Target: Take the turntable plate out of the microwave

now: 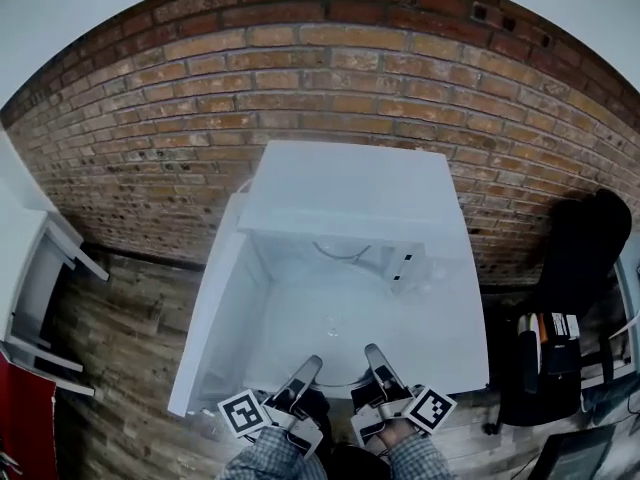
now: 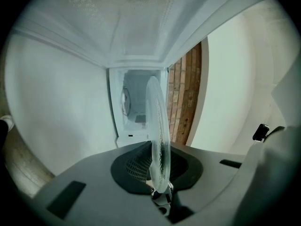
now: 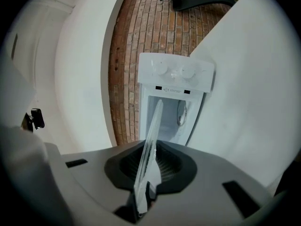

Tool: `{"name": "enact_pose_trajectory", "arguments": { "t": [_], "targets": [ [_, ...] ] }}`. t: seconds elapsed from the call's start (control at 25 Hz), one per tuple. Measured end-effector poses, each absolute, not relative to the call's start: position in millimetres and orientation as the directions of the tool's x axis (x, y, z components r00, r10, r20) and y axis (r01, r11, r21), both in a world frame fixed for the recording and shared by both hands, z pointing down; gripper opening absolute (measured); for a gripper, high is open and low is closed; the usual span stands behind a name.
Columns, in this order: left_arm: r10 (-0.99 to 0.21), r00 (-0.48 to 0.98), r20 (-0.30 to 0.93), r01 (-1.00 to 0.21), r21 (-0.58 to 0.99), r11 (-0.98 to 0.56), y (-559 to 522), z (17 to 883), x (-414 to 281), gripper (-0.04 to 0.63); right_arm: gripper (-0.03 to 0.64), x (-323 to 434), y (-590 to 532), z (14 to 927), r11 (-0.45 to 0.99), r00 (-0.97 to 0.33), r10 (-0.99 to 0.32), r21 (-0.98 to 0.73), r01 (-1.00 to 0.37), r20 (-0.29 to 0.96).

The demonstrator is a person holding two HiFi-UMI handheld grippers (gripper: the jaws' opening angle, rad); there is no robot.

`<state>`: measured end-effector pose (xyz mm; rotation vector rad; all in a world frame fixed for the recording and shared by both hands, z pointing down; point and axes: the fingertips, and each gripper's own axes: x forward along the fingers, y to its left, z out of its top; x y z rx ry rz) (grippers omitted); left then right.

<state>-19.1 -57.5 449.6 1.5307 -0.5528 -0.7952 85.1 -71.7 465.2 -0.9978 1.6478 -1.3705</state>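
Observation:
The clear glass turntable plate (image 1: 336,353) hangs level between both grippers, in front of the white microwave (image 1: 345,193) and outside its open cavity. My left gripper (image 1: 308,368) is shut on the plate's near left rim, my right gripper (image 1: 374,356) on its near right rim. In the left gripper view the plate (image 2: 158,131) shows edge-on, pinched at the left gripper (image 2: 161,192), with the microwave (image 2: 134,109) further off. In the right gripper view the plate (image 3: 150,145) also stands edge-on in the right gripper (image 3: 142,197), before the microwave's knob panel (image 3: 176,74).
The microwave door (image 1: 215,313) stands swung open to the left. A red brick wall (image 1: 300,68) rises behind. A black chair (image 1: 580,258) and bags are at the right, white shelving (image 1: 40,278) at the left, over a wooden floor (image 1: 120,368).

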Motion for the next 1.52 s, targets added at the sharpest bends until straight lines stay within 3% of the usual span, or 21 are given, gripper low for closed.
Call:
{"name": "enact_pose_trajectory", "arguments": {
  "t": [0.64,1.52],
  "targets": [
    [-0.755,0.640,-0.144,0.071,0.989,-0.129,61,414,-5,0.038,0.049,100,46,431,0.110,-0.396,-0.915,-0.993,-0.043,-0.084],
    [-0.722,0.652,-0.233,0.136,0.972,-0.191,55,369,-33,0.038,0.049,76,44,383,0.176,-0.336,-0.931,-0.981,-0.082,-0.139]
  ]
}}
